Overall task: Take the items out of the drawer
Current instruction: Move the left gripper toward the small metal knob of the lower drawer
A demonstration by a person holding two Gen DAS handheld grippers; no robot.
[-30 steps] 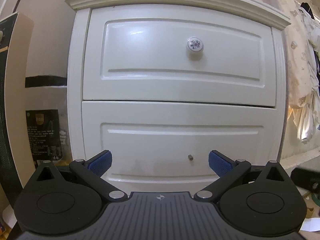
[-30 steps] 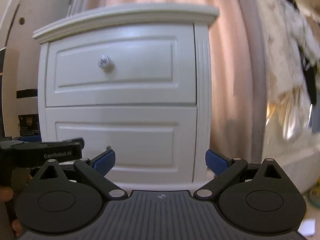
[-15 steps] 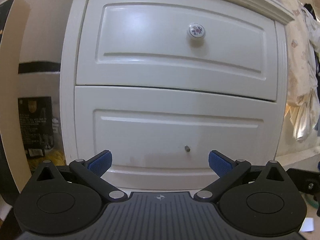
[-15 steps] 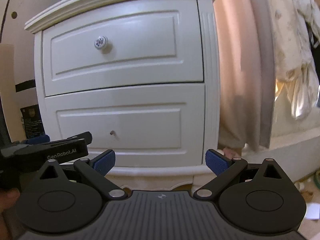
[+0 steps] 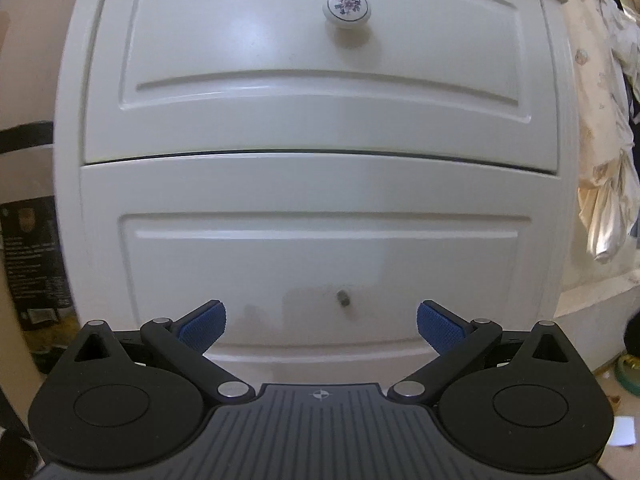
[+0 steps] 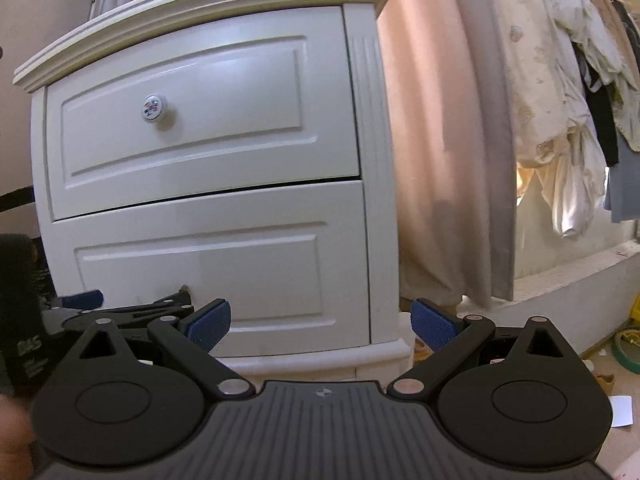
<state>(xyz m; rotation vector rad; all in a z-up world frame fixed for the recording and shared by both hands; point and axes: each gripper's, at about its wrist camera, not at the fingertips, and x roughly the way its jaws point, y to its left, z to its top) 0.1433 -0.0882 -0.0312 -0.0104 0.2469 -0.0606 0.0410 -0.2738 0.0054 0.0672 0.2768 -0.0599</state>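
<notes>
Left gripper (image 5: 320, 320), jaws wide and empty, lines up on the lower drawer's bare stud (image 5: 343, 298); pads will likely slip off something that small, while the right gripper (image 6: 322, 320) idles wide.

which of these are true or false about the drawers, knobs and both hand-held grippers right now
1. Both drawers are shut. True: top drawer and bottom drawer sit flush.
2. The bottom drawer has a floral knob. False: only a bare stub; the floral knob is on the top drawer.
3. The left hand-held gripper is open. True.
4. The right hand-held gripper holds an item. False: it is open and empty.
5. The left hand-held gripper grips the stub. False: its fingers are apart, either side.
</notes>
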